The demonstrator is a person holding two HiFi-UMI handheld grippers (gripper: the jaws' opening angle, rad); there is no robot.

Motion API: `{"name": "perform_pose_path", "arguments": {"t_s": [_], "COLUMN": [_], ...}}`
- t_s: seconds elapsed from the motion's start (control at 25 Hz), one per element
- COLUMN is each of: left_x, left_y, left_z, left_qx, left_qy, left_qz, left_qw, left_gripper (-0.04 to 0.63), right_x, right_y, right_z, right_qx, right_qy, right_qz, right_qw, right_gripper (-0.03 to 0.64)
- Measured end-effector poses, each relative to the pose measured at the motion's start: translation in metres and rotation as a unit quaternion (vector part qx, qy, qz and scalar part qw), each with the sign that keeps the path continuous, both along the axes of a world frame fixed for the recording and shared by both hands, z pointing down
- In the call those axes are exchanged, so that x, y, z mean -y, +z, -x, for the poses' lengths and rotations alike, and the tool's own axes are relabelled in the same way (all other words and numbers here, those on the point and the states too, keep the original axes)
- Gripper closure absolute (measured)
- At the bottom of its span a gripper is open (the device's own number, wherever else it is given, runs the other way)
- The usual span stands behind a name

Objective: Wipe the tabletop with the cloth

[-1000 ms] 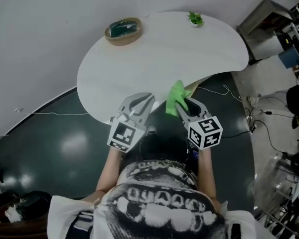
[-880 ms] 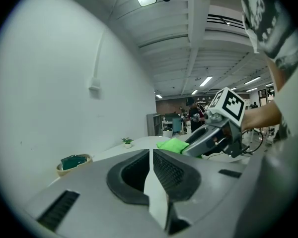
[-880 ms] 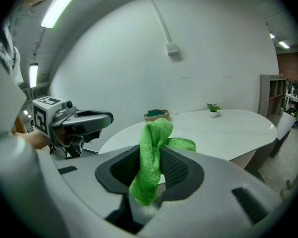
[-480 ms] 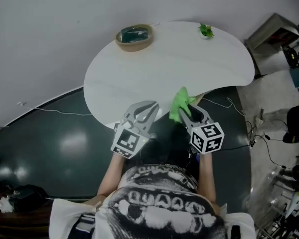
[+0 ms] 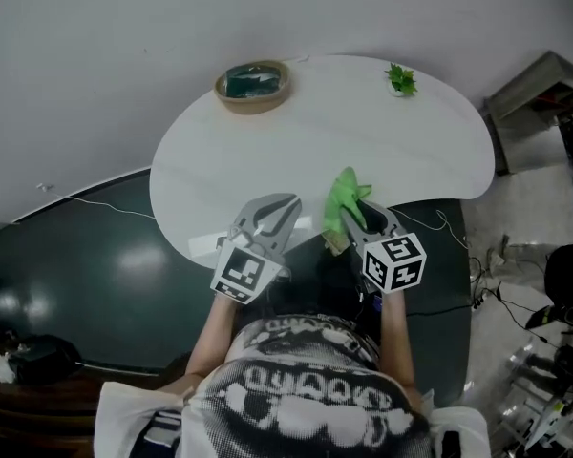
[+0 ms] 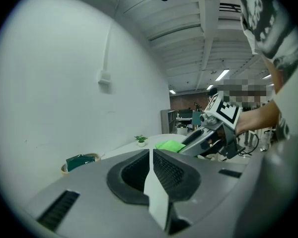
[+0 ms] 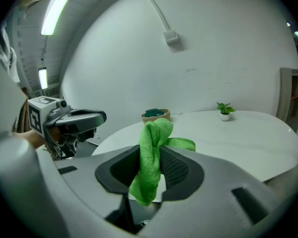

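Observation:
A bright green cloth (image 5: pixel 341 201) (image 7: pixel 152 152) is pinched in my right gripper (image 5: pixel 355 208) (image 7: pixel 150 148), bunched upward between the jaws, at the near edge of the white tabletop (image 5: pixel 315 141) (image 7: pixel 238 138). The cloth (image 6: pixel 170 145) also shows in the left gripper view, with the right gripper (image 6: pixel 188 142) on it. My left gripper (image 5: pixel 273 208) (image 6: pixel 151 155) is shut with nothing in it, held beside the right one over the table's near edge.
A round woven bowl (image 5: pixel 253 84) (image 7: pixel 155 115) (image 6: pixel 79 162) with something dark green inside stands at the table's far left. A small potted plant (image 5: pixel 400 79) (image 7: pixel 225 111) (image 6: pixel 140 141) stands at the far right. Dark floor (image 5: pixel 76 256) with cables surrounds the table; clutter sits at the right.
Both grippers have come slightly forward over the table's near edge, the right still holding the cloth. The head view has shifted, so the table sits lower in frame.

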State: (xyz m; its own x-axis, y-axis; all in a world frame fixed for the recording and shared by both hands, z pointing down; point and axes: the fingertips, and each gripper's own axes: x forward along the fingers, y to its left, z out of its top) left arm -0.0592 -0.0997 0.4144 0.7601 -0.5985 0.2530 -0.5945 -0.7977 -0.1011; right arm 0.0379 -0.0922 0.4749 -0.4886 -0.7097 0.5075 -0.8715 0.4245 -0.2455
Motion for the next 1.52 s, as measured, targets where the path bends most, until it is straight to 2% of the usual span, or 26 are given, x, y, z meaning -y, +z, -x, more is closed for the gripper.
{"name": "perform_pose_path", "arguments": {"t_s": [0.28,0.44,0.64,1.0,1.2,1.52], "left_x": [0.058,0.084,0.098,0.114,0.124,0.126], "left_y": [-0.003,0.0,0.004,0.008,0.015,0.02], "left_z": [-0.058,-0.074,-0.087,-0.088,-0.081,-0.06], "left_qx": [0.003,0.011,0.024,0.04,0.045,0.048], "left_qy": [-0.039,-0.077,-0.107,-0.157,-0.181,-0.222], "left_qz": [-0.011,-0.006,-0.003,0.0,-0.001,0.028], "left_qw": [0.9992,0.997,0.9939,0.9868,0.9825,0.9735], "left_gripper": [0.572,0.572,0.572,0.572,0.572,0.573], "right_x": [0.073,0.112,0.159,0.245,0.286,0.32], "right_y": [0.007,0.018,0.032,0.074,0.097,0.132], "right_z": [-0.048,-0.061,-0.067,-0.051,-0.03,0.016], "right_qx": [-0.006,-0.009,-0.006,-0.035,-0.031,-0.038], "right_qy": [-0.068,-0.111,-0.141,-0.184,-0.197,-0.23], "right_qz": [0.007,0.01,0.012,0.021,0.036,0.072], "right_qw": [0.998,0.994,0.99,0.982,0.979,0.97], "right_gripper": [0.494,0.494,0.494,0.494,0.494,0.494]}}
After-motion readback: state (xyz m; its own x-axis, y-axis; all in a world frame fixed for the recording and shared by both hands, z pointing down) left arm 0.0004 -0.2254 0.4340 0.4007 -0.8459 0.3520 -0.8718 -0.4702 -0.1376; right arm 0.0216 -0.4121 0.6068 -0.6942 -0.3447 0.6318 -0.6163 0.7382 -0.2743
